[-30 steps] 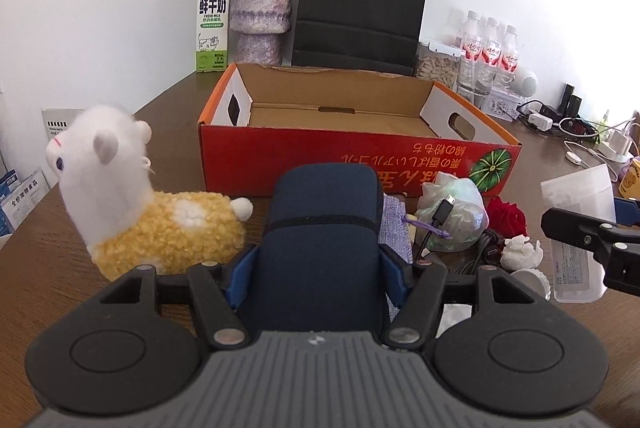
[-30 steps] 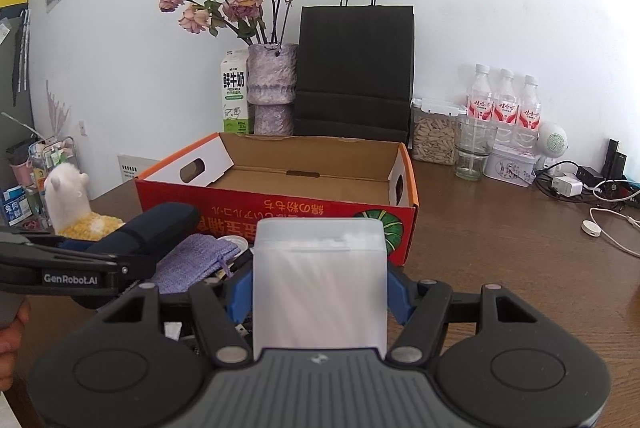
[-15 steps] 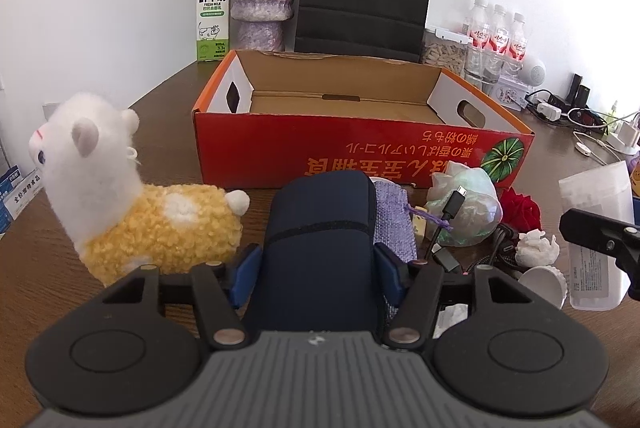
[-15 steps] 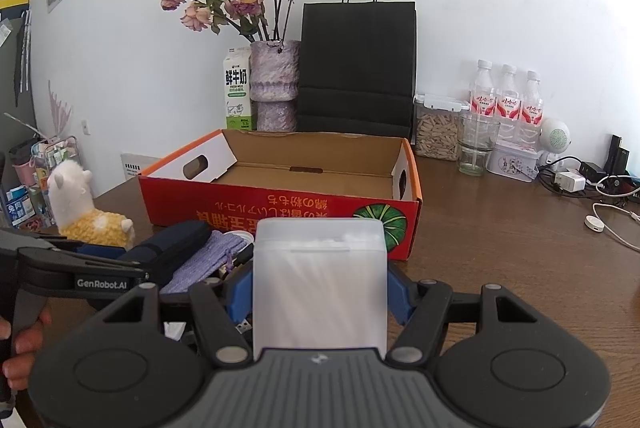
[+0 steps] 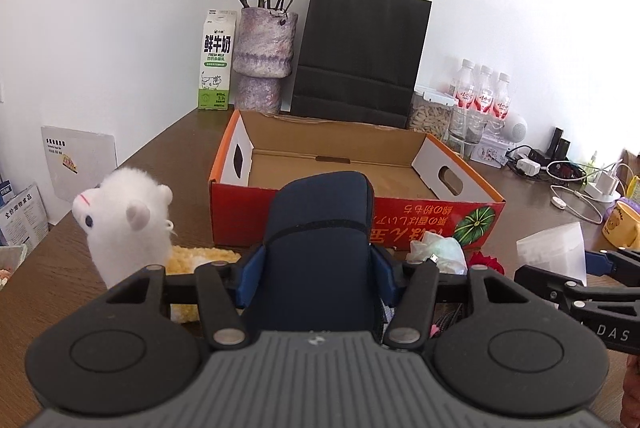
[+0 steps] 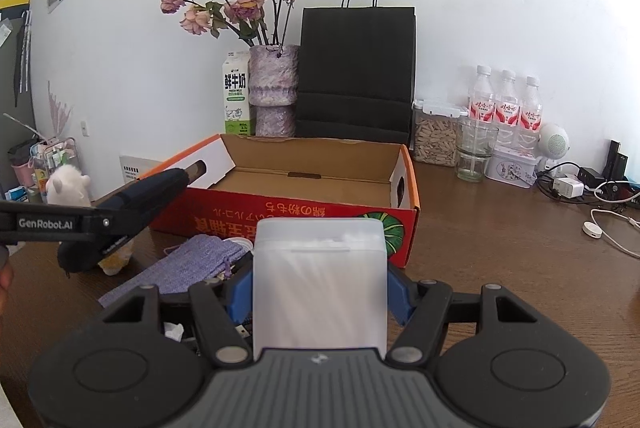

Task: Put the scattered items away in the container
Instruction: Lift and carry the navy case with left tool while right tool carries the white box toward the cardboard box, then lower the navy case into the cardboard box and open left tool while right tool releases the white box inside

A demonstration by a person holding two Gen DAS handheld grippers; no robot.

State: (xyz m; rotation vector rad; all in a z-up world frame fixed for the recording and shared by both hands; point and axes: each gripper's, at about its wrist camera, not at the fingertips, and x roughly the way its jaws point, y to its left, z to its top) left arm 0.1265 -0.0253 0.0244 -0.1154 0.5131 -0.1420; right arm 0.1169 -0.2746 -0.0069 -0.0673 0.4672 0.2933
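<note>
left jaws closing on a navy case (image 5: 320, 248), right on a white box (image 6: 320, 284); carton (image 5: 216, 67) reads "fresh milk".

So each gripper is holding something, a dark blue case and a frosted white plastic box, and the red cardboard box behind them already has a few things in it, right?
Not quite. The red cardboard box is empty: the right wrist view shows only its bare brown floor. The rest holds: the left gripper clamps the dark blue case, and the right gripper holds the frosted white plastic box.
</note>
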